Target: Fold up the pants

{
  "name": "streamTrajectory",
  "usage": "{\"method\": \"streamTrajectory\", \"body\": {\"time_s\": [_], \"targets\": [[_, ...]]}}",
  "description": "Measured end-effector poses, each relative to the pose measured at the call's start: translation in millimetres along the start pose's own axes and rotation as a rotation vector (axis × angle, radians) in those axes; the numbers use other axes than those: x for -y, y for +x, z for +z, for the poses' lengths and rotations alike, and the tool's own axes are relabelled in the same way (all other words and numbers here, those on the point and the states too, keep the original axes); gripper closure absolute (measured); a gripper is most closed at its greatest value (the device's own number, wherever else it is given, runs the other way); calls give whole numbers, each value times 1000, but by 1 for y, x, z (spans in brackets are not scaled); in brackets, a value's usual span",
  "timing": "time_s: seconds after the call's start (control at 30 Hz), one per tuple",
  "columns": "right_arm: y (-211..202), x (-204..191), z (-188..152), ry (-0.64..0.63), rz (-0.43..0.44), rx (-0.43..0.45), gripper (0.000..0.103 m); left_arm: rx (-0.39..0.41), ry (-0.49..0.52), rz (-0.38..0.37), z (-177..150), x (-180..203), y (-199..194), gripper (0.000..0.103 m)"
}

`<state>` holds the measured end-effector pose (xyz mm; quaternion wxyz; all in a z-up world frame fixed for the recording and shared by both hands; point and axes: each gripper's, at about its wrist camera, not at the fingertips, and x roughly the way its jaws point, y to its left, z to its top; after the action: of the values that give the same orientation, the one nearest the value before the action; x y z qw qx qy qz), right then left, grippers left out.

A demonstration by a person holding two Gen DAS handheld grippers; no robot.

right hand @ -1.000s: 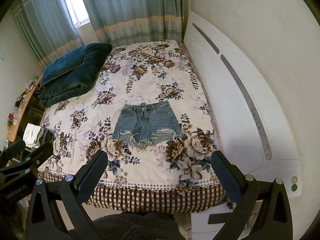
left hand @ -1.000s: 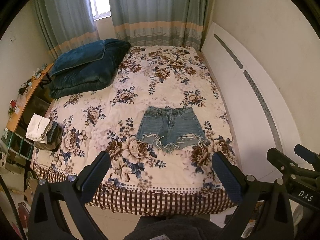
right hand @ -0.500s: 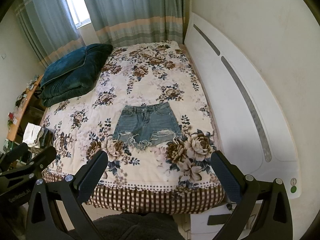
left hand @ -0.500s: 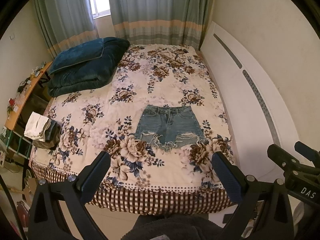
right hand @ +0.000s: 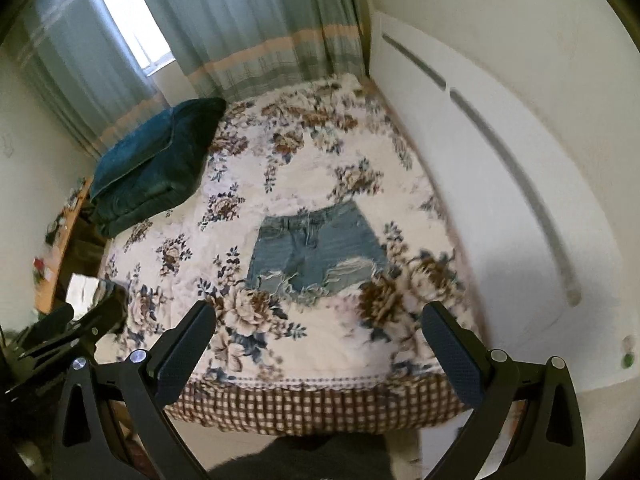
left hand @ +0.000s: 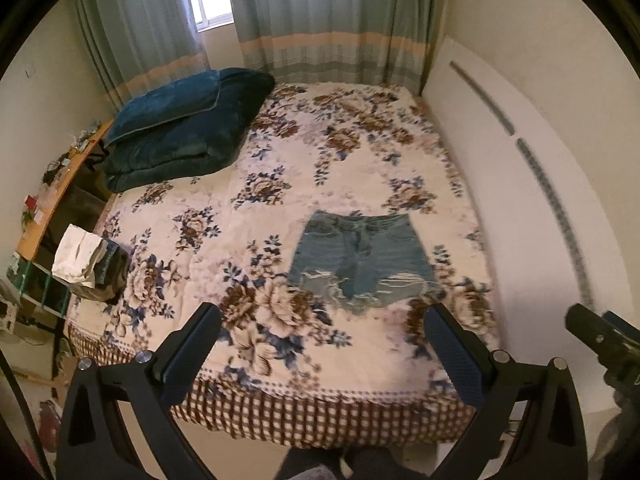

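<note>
1. The bed [left hand: 360, 168] gives the most open room: the flowered cover lies bare around the shorts [left hand: 360, 256] on all sides, so a fold can go toward the far end or toward the left. The right side is tighter; a white board [left hand: 520, 208] stands along that edge, and a wide swing there could knock the right tongs [right hand: 320, 344] against it.
2. The blue quilt [left hand: 180, 136] sits folded at the far left corner, well apart from the shorts, no obstacle.
3. The shorts lie flat, waistband away, frayed hems toward the near checked edge [left hand: 320, 412]. In my judgement the main risk is here: the hems are ragged, and a pinch on loose threads alone would slip or drag the cloth into a crooked fold. Pulling toward the near edge could slide the shorts off the bed.
4. A small pile of clothes [left hand: 88, 268] sits on the bed's left edge, near the left tongs' [left hand: 320, 352] path; a low sweep might snag it.
5. Both tongs hang spread wide and empty, short of the bed; neither touches the shorts.
</note>
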<state>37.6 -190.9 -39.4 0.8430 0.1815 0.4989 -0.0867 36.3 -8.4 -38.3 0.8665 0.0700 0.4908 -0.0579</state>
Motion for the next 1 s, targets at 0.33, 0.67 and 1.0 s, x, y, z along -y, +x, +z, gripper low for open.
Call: {"method": "streamTrajectory", "body": {"time_s": [0.33, 0.67, 1.0], "targets": [[166, -2, 1, 17, -173, -146, 0, -167, 57, -10, 13, -20, 152, 0], [353, 7, 0, 2, -188, -298, 0, -343, -26, 45, 9, -32, 308, 0], [565, 105, 30, 95, -158, -384, 0, -459, -144, 109, -10, -23, 479, 0]]}}
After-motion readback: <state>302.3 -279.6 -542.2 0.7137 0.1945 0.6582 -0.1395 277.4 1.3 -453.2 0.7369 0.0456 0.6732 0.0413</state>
